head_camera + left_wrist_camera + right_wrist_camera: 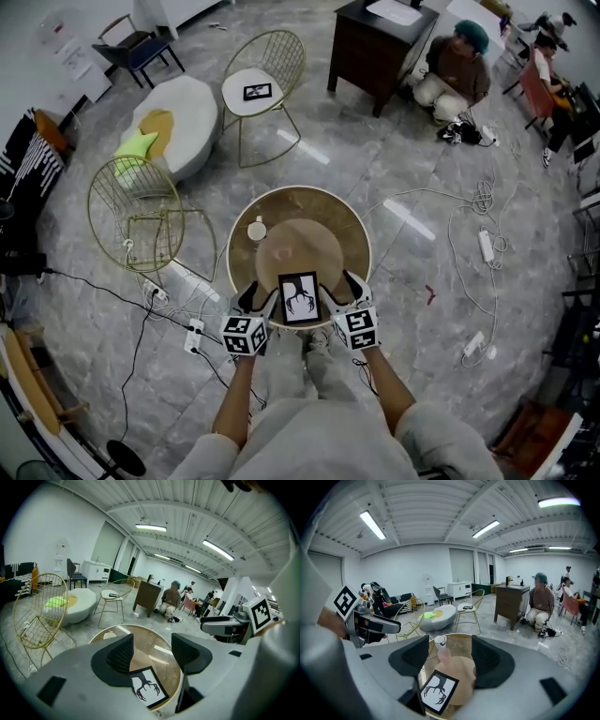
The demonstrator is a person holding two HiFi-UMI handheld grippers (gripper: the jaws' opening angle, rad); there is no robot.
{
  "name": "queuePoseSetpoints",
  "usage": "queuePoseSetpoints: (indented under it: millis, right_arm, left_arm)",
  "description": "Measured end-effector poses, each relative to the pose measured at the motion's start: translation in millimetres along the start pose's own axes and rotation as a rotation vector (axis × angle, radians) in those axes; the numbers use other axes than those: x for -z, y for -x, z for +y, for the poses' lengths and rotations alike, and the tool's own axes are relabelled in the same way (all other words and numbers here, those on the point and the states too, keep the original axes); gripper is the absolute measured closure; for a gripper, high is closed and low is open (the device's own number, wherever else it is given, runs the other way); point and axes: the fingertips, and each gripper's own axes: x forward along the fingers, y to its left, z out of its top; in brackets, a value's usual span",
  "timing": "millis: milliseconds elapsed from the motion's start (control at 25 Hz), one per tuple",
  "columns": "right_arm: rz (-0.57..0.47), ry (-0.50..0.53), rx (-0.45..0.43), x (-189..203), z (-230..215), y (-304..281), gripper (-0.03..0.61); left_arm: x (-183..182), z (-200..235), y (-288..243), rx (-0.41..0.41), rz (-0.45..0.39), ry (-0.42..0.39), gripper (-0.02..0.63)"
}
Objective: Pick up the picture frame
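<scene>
Picture frame [300,297]: flat on round table [361,234], at near edge, between left gripper [255,302] and right gripper [349,291]; seemingly touching neither.
Jaws of both spread wide, nothing between.
Handling: likely light, stiff, thin; front probably glass, so slippery and fragile.
Hold: pinch across long side edges, or slide past table rim to get jaw underneath.
White cup [257,228]: upright farther back on table, contents not visible.

no readable text or numbers, only square markers on the gripper cubes [245,335]
</scene>
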Motion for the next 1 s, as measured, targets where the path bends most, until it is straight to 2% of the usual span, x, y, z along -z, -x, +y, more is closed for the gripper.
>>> queuePoseSetpoints:
  millis: [640, 1000]
  right_arm:
    - [0.091, -0.046, -0.02, 57, 10, -37, 0.307]
    - [0.136, -0.066, -0.047, 93, 18, -57, 0.307]
  left_arm:
    - [54, 27, -20, -0.011, 0.063, 0.063, 0.364]
    - [96, 38, -35, -0.014, 0.117, 0.087, 0.364]
